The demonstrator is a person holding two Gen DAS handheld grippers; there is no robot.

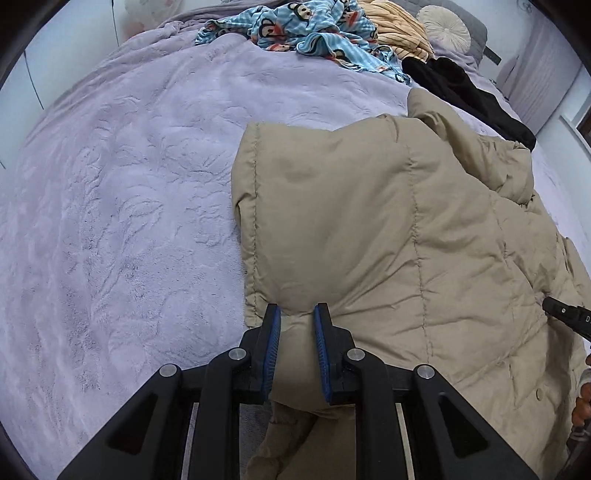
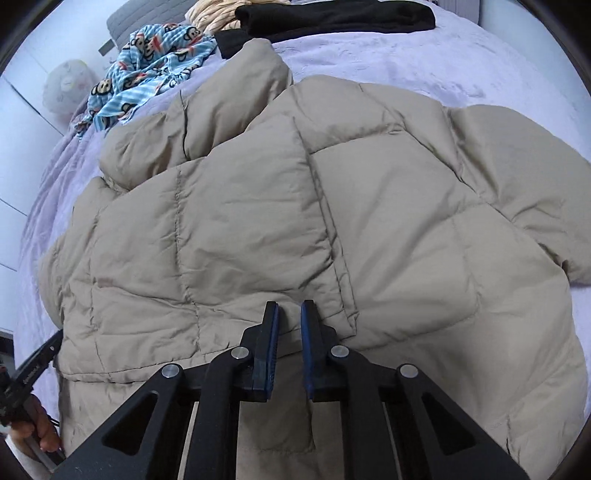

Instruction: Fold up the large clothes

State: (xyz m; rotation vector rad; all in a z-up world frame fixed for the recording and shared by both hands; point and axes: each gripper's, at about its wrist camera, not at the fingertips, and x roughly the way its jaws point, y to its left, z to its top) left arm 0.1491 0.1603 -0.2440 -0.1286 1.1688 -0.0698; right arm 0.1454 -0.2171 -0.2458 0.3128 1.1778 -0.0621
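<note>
A: State the left gripper [image 1: 297, 314] condition.
B: Closed on a bunched fold of the beige puffer jacket [image 1: 388, 221], at its lower left edge. The jacket lies spread on the lavender bedspread [image 1: 129, 203].
A: Right gripper [image 2: 290, 314]?
B: Pads nearly together over the jacket's hem; whether fabric is pinched cannot be determined.

We read a home bedroom: lilac plush bedspread [image 1: 122, 206], round cushion [image 1: 445, 25], clothes heaped [image 1: 314, 26] on it.
</note>
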